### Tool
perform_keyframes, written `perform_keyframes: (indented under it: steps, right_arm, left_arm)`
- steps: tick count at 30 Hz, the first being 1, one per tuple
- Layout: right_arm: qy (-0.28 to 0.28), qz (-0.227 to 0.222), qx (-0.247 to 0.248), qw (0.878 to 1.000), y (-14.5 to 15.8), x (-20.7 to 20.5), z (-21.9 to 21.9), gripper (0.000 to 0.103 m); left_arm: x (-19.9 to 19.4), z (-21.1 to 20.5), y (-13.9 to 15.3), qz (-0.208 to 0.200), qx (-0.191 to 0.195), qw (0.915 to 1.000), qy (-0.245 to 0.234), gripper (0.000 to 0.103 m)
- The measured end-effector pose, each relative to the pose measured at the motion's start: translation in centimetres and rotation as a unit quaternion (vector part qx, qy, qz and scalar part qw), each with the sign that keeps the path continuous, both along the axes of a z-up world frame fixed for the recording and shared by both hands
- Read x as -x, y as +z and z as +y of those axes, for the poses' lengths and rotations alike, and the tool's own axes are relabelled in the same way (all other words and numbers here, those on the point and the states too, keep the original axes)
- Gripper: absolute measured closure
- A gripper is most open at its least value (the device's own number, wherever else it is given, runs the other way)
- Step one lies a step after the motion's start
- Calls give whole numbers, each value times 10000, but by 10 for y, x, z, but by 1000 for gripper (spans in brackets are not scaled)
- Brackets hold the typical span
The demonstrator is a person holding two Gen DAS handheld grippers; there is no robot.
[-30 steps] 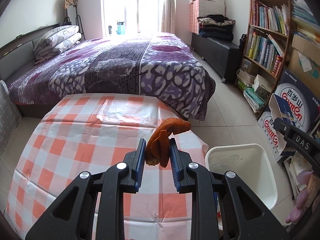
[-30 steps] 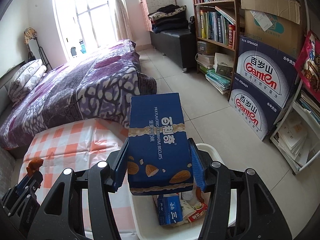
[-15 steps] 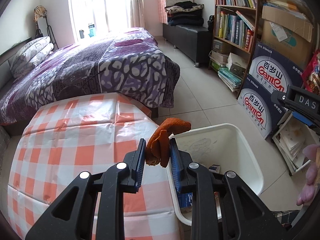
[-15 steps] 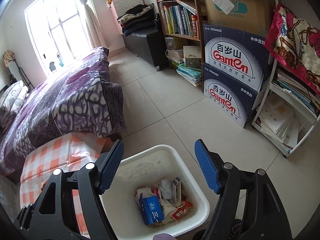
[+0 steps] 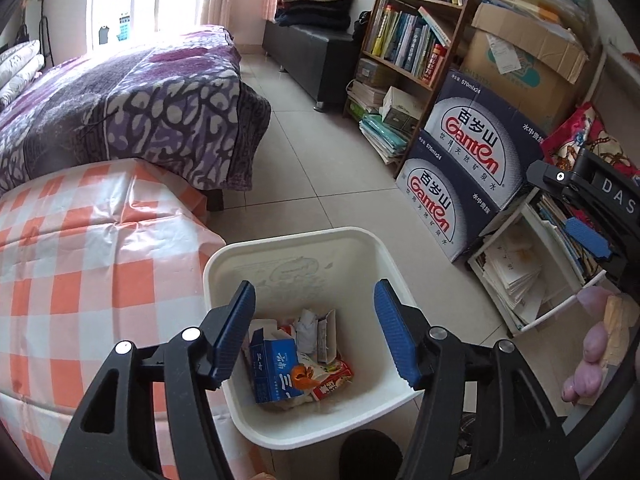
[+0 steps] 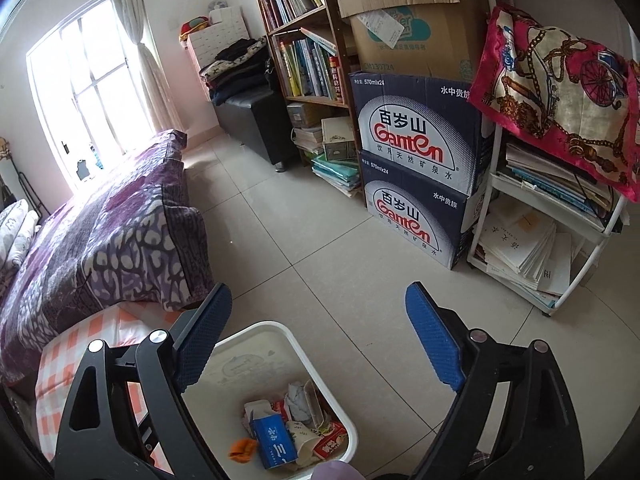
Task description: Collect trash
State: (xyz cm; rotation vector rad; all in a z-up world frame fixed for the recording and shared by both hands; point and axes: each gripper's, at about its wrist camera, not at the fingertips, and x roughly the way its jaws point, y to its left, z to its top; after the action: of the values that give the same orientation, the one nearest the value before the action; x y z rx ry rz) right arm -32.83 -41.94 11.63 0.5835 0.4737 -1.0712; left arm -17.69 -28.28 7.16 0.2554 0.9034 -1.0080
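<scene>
- The left hand-held gripper [image 5: 314,330] now has its blue pads spread wide apart with nothing between them; half a second ago they were clamped on the orange peel.
- The orange peel [image 5: 301,375] now lies below and between those pads, inside the white trash bin [image 5: 304,240], resting on the blue box [image 5: 272,372] among wrappers. In the right wrist view the orange peel [image 6: 242,448] sits at the bin's near-left bottom, beside the blue box [image 6: 274,442].
- The left hand-held gripper has shifted from the edge of the checkered surface [image 5: 88,272] to directly above the bin; the surface is now to its left.
- The right hand-held gripper [image 6: 318,330] stays wide open and empty, as half a second ago, with the trash bin [image 6: 256,330] lower and to the left in its view than before.
</scene>
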Motion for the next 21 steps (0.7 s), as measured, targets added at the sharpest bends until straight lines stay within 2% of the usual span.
perform_keyframes:
  steps: [4, 6, 8, 12, 14, 18, 21]
  right_arm:
    - [-42, -90, 322, 9994, 11, 5, 9, 11]
    - [-50, -130, 635, 9979, 20, 7, 20, 7]
    - [-68, -87, 890, 9960, 27, 8, 32, 7]
    - [-105, -6, 955, 9954, 26, 11, 53, 7]
    - [41, 190, 865, 9961, 20, 7, 61, 7]
    - [375, 478, 817, 9948, 7, -2, 84, 7]
    - [550, 635, 942, 9920, -2, -11, 103, 7]
  left_arm:
    - [1, 9, 2, -118, -77, 9998, 169, 40]
    - [1, 19, 7, -266, -62, 9990, 351, 36]
    - [1, 32, 13, -481, -37, 9969, 621, 25]
    - [5, 61, 23, -1011, 3, 9878, 1186, 15]
    - [7, 78, 25, -1193, 82, 9816, 1486, 9]
    - [8, 109, 28, -1501, 126, 9690, 1956, 7]
    - [7, 126, 30, -1613, 109, 9637, 2123, 7]
